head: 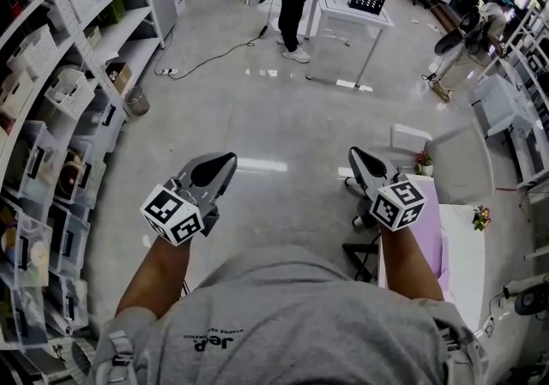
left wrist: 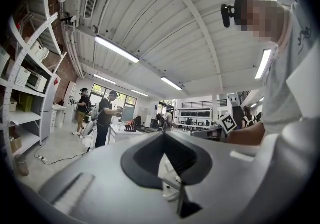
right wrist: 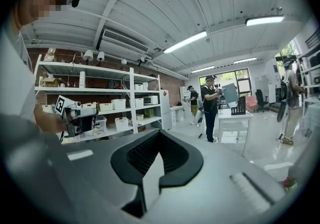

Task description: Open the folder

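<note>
Folder lies outside every view, so its direction cannot be told; left gripper [head: 226, 158] and right gripper [head: 355, 153] jaws are closed, nothing between them.

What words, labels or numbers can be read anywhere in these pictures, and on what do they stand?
Grey shirt: short dark print, upside down, too blurred to read.
Cubes on left gripper and right gripper: square marker patterns, no letters.
Shelf boxes: no legible labels.

Left claw [head: 226, 158], right claw [head: 354, 153] — matt grey plastic; floor [head: 283, 117] glossy, smooth; shirt [head: 283, 323] grey cloth
</note>
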